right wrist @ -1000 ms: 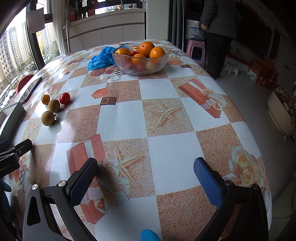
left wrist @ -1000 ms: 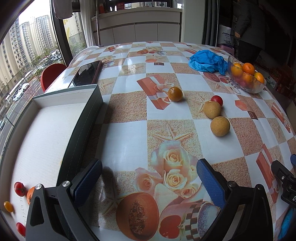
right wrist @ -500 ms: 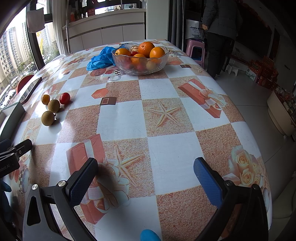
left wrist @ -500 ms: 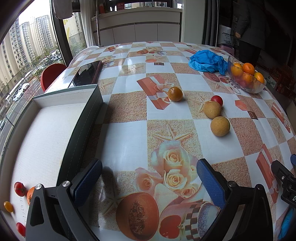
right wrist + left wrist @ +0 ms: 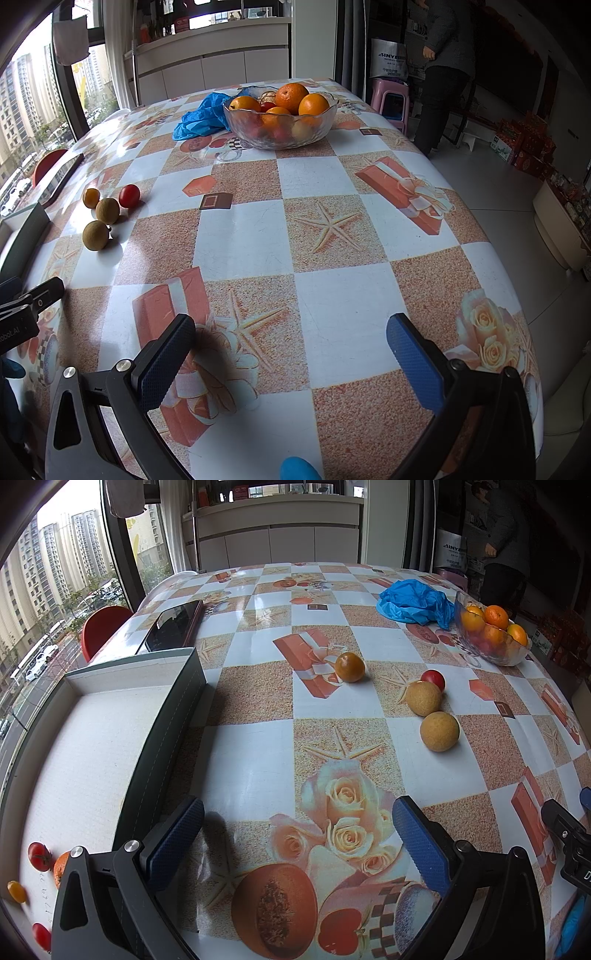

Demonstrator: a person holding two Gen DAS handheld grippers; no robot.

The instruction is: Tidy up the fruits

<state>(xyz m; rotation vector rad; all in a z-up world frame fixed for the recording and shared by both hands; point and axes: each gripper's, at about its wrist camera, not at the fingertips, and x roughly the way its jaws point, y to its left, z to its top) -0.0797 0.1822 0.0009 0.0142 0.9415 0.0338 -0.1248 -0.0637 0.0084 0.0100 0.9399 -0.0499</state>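
Home dining/kitchen area in a high-rise flat. A dining table [image 5: 332,236] carried a printed vinyl cloth with roses, starfish and gift boxes. A glass fruit bowl [image 5: 280,122] of oranges sat on it, a crumpled blue plastic bag [image 5: 415,603] just beside, a phone [image 5: 173,626] near the window edge. White cabinets with a counter [image 5: 280,535] stood behind, bottles lined on top. A big window [image 5: 48,590] looked down on apartment towers and a street with cars. A red chair [image 5: 103,627], a pink stool [image 5: 389,101] and a tiled floor [image 5: 491,177] were there. Red boxes [image 5: 528,147] were stacked by the wall, and a person [image 5: 443,74] in dark clothes stood nearby.
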